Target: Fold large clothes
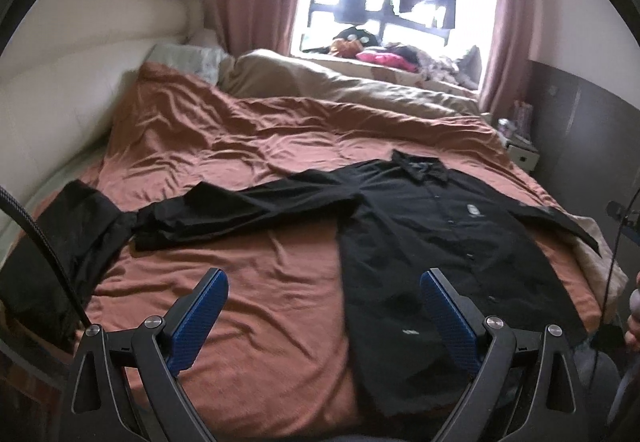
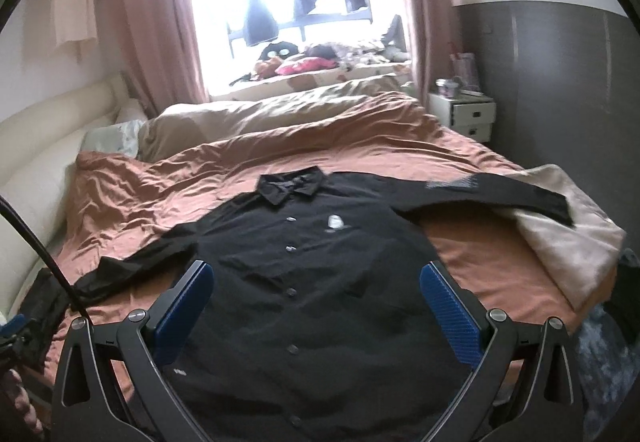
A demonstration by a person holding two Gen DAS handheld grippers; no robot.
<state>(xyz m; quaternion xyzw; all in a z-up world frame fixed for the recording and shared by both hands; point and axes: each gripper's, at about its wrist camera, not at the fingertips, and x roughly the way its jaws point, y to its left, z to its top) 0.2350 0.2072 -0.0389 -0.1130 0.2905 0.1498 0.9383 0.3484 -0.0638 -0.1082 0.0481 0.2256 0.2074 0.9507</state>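
Observation:
A black long-sleeved button shirt (image 1: 432, 242) lies spread flat, front up, on the rust-coloured bed cover (image 1: 240, 146). Its collar points toward the window and both sleeves stretch out sideways. In the right wrist view the shirt (image 2: 304, 274) fills the middle, with one sleeve (image 2: 500, 194) lying over a cream blanket. My left gripper (image 1: 324, 278) is open and empty, above the cover just left of the shirt's hem. My right gripper (image 2: 316, 274) is open and empty, above the shirt's lower body.
Another dark garment (image 1: 60, 250) lies at the bed's left edge. A cream blanket (image 2: 572, 238) hangs at the right corner. A beige duvet (image 2: 260, 118) and pillows lie at the far end under the window. A white nightstand (image 2: 466, 114) stands at the right.

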